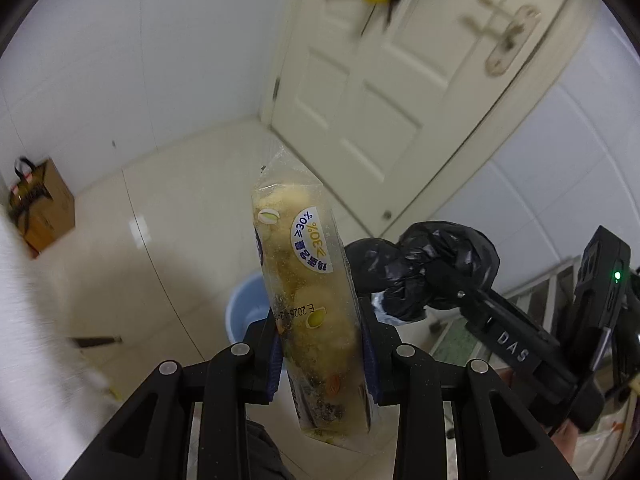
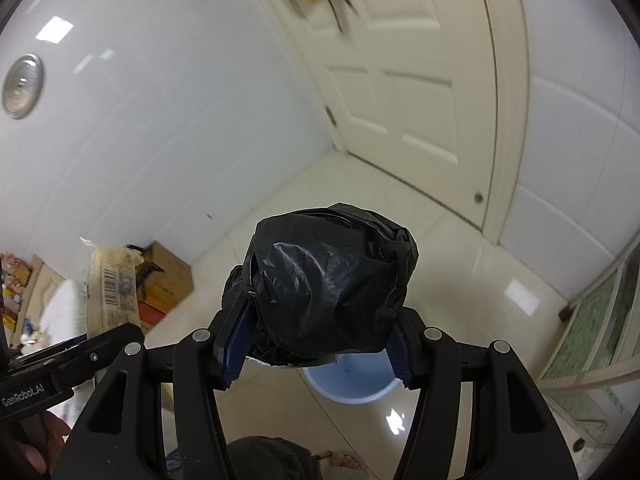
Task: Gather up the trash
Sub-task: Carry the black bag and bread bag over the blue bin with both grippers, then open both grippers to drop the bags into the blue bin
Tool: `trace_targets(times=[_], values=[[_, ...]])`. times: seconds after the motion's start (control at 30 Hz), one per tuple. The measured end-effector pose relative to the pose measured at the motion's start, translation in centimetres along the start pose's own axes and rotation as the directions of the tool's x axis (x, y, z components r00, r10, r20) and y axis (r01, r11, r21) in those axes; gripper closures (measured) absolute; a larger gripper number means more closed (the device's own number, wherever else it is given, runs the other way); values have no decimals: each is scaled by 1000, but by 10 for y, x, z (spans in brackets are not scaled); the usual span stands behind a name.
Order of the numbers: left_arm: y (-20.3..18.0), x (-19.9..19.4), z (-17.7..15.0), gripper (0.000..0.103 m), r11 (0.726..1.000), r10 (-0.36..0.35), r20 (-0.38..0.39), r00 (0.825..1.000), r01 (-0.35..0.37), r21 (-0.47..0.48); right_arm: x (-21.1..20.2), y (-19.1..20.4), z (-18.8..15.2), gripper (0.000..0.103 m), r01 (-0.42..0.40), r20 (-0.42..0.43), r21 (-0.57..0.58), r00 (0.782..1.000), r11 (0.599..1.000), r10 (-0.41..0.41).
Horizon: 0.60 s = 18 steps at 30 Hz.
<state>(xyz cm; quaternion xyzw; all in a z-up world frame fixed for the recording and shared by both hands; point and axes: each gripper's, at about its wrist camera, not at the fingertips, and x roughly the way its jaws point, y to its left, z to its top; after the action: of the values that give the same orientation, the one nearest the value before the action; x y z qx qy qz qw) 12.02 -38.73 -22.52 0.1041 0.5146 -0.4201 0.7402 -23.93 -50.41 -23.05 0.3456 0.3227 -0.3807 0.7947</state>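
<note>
My left gripper point(image 1: 320, 356) is shut on a clear snack packet point(image 1: 308, 288) of pale round biscuits, held upright above the floor. My right gripper point(image 2: 318, 346) is shut on a crumpled black plastic bag bundle point(image 2: 328, 280). The bundle also shows in the left wrist view point(image 1: 424, 268), to the right of the packet. The packet shows in the right wrist view point(image 2: 112, 284) at the left. A light blue bin point(image 1: 246, 312) stands on the floor below both grippers; it also shows in the right wrist view point(image 2: 352, 380), partly hidden.
A cream panelled door point(image 1: 380, 92) is closed ahead, with white tiled walls either side. A cardboard box point(image 1: 44, 212) with a dark bag stands at the left wall. A glass-panelled frame point(image 2: 592, 332) is at the right. My foot point(image 2: 346, 460) is on the floor below.
</note>
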Motion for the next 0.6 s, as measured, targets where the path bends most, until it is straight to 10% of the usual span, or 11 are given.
trace_targets(times=[0.23, 0.37, 0.6], values=[[41, 69, 40, 67, 999, 21, -135, 991, -25, -30, 66, -19, -8, 42, 48, -104, 43, 994, 998, -44], [42, 97, 66, 23, 996, 77, -169, 983, -82, -24, 98, -34, -14, 24, 49, -157, 105, 987, 993, -32], [3, 95, 69, 10, 984, 180, -113, 977, -179, 19, 85, -43, -13, 1, 33, -119, 158, 993, 987, -14]])
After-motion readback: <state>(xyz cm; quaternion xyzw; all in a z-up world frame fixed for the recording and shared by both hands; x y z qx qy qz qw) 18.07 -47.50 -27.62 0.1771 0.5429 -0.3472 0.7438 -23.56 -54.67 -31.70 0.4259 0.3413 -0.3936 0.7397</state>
